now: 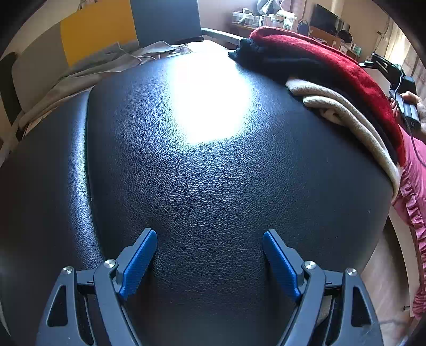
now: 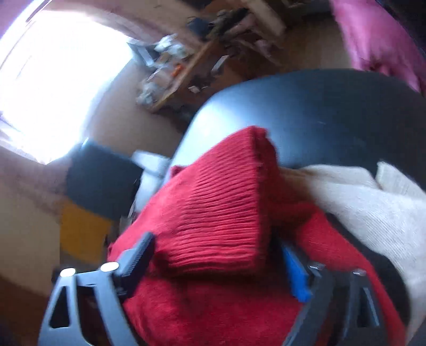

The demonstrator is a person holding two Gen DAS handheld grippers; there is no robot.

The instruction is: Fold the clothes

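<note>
A stack of folded clothes lies at the right edge of the black leather surface (image 1: 213, 173): a red sweater (image 1: 319, 58) on top, a black garment (image 1: 266, 61) under it and a beige knit (image 1: 332, 106) lowest. My left gripper (image 1: 209, 234) is open above bare leather, with nothing between its blue pads (image 1: 138, 266). In the blurred right wrist view, my right gripper (image 2: 216, 241) stands wide over the stack. A thick fold of the red sweater (image 2: 218, 213) fills the gap between its fingers, with no visible pinch. The beige knit (image 2: 372, 213) lies to its right.
A loose grey garment (image 1: 93, 69) is heaped at the far left edge, before a yellow panel (image 1: 98, 32) and a dark screen (image 1: 165, 21). A hand (image 1: 415, 101) shows beyond the stack. Pink ruffled fabric (image 1: 415, 191) hangs at the right. Cluttered shelves stand behind.
</note>
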